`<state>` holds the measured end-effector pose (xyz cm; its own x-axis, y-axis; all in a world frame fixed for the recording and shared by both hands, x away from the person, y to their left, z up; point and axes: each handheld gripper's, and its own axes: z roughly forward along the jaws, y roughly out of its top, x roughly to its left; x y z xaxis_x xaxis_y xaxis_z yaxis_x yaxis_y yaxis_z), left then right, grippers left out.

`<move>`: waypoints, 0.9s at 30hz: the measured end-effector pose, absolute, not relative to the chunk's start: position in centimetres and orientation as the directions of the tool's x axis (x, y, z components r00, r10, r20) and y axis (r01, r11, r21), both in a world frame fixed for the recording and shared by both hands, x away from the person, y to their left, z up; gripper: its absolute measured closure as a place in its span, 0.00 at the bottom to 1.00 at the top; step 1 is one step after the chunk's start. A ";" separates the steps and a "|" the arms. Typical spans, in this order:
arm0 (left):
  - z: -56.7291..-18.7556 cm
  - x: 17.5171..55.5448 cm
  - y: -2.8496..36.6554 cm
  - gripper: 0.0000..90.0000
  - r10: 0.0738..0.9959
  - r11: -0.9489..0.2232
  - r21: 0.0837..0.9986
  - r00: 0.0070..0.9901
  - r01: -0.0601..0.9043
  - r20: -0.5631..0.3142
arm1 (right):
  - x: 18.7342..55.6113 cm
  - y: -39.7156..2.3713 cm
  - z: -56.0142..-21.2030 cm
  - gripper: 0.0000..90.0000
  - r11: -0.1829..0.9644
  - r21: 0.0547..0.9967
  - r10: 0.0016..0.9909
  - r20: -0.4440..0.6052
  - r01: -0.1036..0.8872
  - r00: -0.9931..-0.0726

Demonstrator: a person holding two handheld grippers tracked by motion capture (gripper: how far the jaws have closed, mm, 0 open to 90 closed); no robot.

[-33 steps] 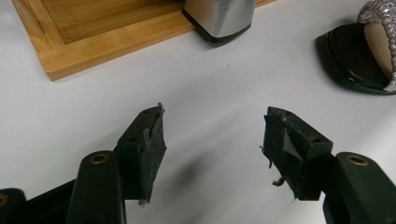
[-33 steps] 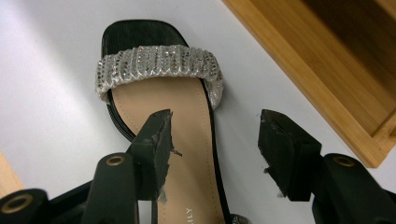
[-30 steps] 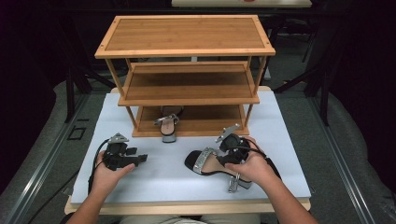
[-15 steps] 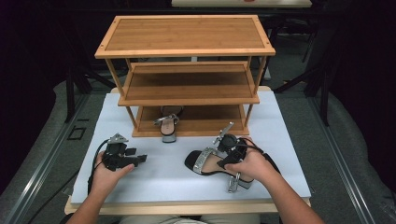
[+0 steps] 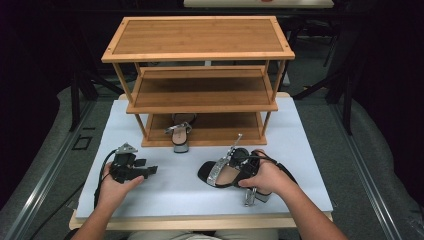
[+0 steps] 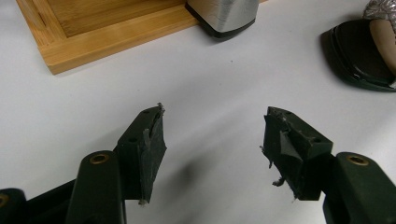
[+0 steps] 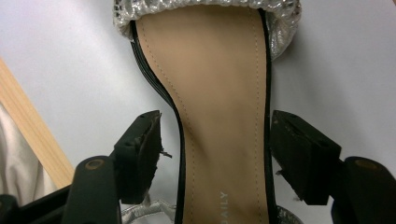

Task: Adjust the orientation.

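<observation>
On the white tabletop (image 5: pixel 165 195), before the wooden shoe rack (image 5: pixel 200 80), lies a sandal (image 5: pixel 227 172): light, stiff-soled, slick-edged, probably best gripped across its waist. The right gripper (image 7: pixel 215 154) straddles it, its jaws having just been opening, pads clear; the left gripper (image 6: pixel 212 144) stands wide, empty.

**Shoe rack walls off far half of table**

The wooden rack (image 5: pixel 200 80) stands across the far side of the white tabletop (image 5: pixel 165 192). A sandal (image 5: pixel 179 135) partly blocks its bottom shelf; bare surface lies open between the left gripper (image 5: pixel 150 170) and the near sandal (image 5: pixel 225 172).
</observation>
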<state>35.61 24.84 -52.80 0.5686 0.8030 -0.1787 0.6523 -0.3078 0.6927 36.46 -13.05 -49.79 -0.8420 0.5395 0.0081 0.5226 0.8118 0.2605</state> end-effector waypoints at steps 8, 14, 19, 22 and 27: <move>-52.8 35.6 24.8 0.42 0.801 -0.310 0.692 0.572 0.652 -0.179 | 37.0 -12.9 -50.7 0.36 0.835 0.200 0.531 -0.048 0.513 -0.846; -52.9 35.7 24.9 0.42 0.801 -0.305 0.692 0.569 0.654 -0.185 | 37.2 -12.8 -51.5 0.42 0.832 0.199 0.528 0.003 0.518 -0.849; -52.9 35.7 24.8 0.42 0.800 -0.306 0.692 0.571 0.654 -0.186 | 37.2 -12.7 -51.4 0.43 0.830 0.185 0.537 -0.008 0.527 -0.843; -52.9 35.7 24.8 0.42 0.800 -0.306 0.691 0.570 0.655 -0.185 | 37.4 -12.6 -51.3 0.43 0.817 0.173 0.563 -0.030 0.550 -0.826; -53.0 35.7 24.9 0.42 0.800 -0.306 0.690 0.570 0.656 -0.187 | 38.5 -13.1 -51.4 0.43 0.768 0.203 0.626 -0.038 0.607 -0.779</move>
<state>35.73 24.90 -52.97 0.5701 0.8000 -0.1872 0.6562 -0.3062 0.6897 38.53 -13.12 -51.42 -0.7792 0.6257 -0.0383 0.6070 0.7683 0.2032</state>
